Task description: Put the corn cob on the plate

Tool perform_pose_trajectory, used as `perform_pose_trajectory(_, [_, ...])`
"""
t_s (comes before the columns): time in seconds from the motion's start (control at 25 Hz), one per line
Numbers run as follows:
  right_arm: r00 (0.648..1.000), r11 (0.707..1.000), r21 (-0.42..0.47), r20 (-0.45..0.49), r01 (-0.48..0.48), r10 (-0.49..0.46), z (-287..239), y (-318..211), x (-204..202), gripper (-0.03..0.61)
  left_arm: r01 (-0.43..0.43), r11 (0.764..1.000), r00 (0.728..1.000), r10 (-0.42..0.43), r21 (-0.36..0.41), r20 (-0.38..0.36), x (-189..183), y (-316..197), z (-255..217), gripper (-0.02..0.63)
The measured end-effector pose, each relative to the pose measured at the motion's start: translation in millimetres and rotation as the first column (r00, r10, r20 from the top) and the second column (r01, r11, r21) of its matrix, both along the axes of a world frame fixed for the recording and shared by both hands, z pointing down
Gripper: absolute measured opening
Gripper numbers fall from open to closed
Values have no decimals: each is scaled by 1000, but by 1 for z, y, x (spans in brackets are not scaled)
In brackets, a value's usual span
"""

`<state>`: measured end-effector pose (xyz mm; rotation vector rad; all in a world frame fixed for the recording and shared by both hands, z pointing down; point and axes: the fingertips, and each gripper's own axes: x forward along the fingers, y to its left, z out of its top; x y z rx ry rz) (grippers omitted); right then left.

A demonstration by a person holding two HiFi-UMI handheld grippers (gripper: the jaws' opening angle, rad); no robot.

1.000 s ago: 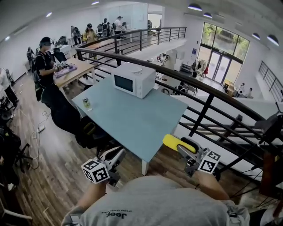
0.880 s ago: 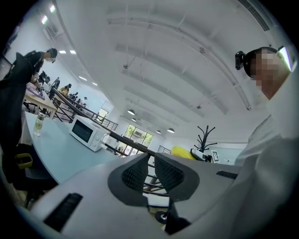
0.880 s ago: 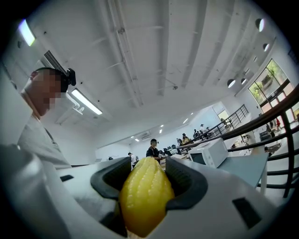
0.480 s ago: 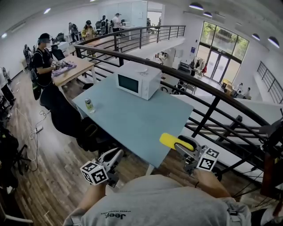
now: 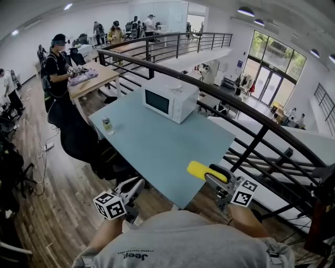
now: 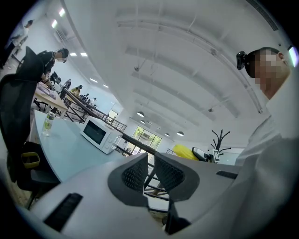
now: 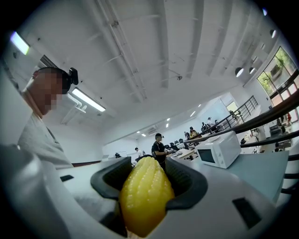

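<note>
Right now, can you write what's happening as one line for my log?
right hand-held gripper: shut on corn cob | left hand-held gripper: empty, narrow gap | plate: none in view

lighting: bright, even, indoor. sources: round ceiling lamps (image 5: pixel 245 10), strip lights (image 7: pixel 87 99), and daylight through tall windows (image 5: pixel 275 65). shadows: soft, faint on the desk (image 5: pixel 157 141). glare: windows slightly washed out. distortion: strong fisheye; the railing (image 5: pixel 209 89) bows, and both gripper views have black vignetted corners. focus: background sharp, the near corn cob (image 7: pixel 145 196) slightly soft.
</note>
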<state>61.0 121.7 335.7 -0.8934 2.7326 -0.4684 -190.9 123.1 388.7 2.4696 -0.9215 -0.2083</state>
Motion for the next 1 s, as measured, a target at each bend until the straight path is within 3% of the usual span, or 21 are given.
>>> perform_pose_trajectory(0.32, [995, 995, -4, 28, 97, -97, 9, -75, 83, 238, 108, 994, 994, -108, -3, 8, 78, -48, -6, 58])
perform_pose_trajectory(0.64, [975, 979, 0, 93, 203, -202, 22, -150, 153, 238, 182, 983, 980, -181, -9, 80, 162, -91, -6, 58])
perform_pose_trajectory(1.0, [959, 971, -8, 154, 241, -237, 44, -193, 177, 238, 217, 974, 966, -204, -63, 161, 190, -125, -4, 58])
